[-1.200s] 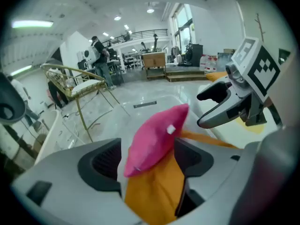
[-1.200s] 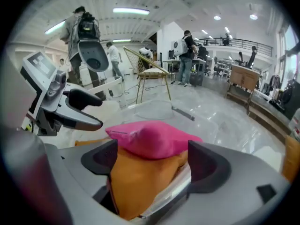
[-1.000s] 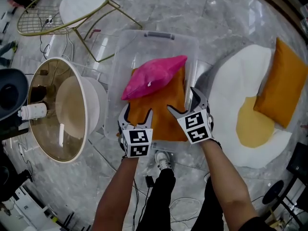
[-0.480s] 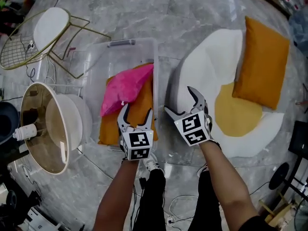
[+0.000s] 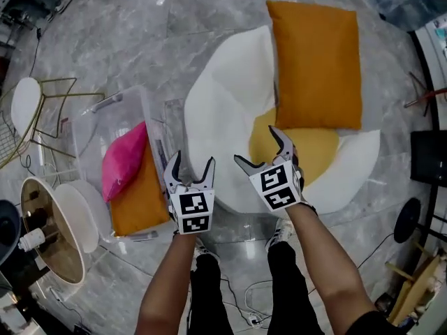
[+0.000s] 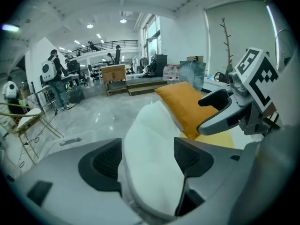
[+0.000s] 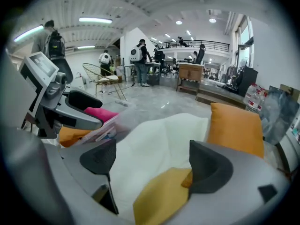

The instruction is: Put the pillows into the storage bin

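Observation:
The clear storage bin (image 5: 105, 114) stands on the floor at left and holds a pink pillow (image 5: 124, 160) on an orange pillow (image 5: 140, 201). To its right lies a white fried-egg pillow (image 5: 227, 110) with a yellow yolk (image 5: 314, 149); a second orange pillow (image 5: 318, 61) rests on its far part. My left gripper (image 5: 192, 160) hovers open over the egg pillow's near left edge. My right gripper (image 5: 257, 146) hovers open at the yolk's left edge. Both are empty. In the right gripper view the egg pillow (image 7: 154, 139) shows between the jaws.
A gold wire chair (image 5: 35, 110) stands left of the bin, a round white lamp shade (image 5: 59, 225) lies near left. Cables run over the marble floor by my feet. A black stand base (image 5: 405, 218) is at right. People stand far off in the hall (image 7: 140, 55).
Both grippers have swung right, from over the bin with its pillows to over the egg pillow. Their jaws look as wide as before and still hold nothing.

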Action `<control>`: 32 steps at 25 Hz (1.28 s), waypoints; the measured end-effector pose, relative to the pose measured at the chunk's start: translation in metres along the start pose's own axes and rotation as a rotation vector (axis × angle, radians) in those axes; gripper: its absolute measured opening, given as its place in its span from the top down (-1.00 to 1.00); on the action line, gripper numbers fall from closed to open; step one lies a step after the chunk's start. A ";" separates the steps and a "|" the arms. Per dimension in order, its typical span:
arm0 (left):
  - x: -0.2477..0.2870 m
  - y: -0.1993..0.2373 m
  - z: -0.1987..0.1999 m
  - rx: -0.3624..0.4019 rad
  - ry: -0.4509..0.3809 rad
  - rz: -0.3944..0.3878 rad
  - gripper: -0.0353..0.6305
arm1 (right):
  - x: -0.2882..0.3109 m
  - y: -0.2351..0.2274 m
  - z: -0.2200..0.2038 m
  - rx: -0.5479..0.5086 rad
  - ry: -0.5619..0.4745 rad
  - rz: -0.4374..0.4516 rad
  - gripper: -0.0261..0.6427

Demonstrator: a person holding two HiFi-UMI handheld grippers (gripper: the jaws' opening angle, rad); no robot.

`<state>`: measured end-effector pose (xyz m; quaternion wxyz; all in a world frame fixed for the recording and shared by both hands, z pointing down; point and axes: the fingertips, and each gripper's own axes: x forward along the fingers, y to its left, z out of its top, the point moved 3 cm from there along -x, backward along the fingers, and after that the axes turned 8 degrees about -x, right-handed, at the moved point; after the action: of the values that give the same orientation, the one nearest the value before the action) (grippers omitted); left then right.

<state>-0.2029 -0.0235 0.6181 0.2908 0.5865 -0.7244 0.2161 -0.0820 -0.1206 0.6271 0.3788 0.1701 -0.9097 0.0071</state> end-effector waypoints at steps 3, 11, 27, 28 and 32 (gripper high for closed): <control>0.025 -0.068 0.023 0.019 -0.004 -0.048 -0.11 | -0.029 -0.058 -0.039 0.022 0.019 -0.035 -0.59; 0.093 -0.208 0.058 0.040 -0.023 -0.144 -0.11 | -0.071 -0.191 -0.137 0.102 0.054 -0.117 -0.60; 0.233 -0.337 0.013 -0.018 0.127 -0.235 -0.13 | -0.077 -0.345 -0.306 0.156 0.140 -0.193 -0.77; 0.239 -0.339 0.011 -0.004 0.131 -0.244 -0.13 | -0.074 -0.352 -0.313 0.148 0.147 -0.201 -0.81; 0.271 -0.347 -0.002 0.033 0.156 -0.282 -0.19 | -0.060 -0.375 -0.345 0.125 0.194 -0.211 -0.87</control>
<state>0.0972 -0.2946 0.7925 0.3640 0.6685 -0.6064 0.2300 0.3124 -0.4063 0.7883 0.4523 0.2867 -0.8436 0.0403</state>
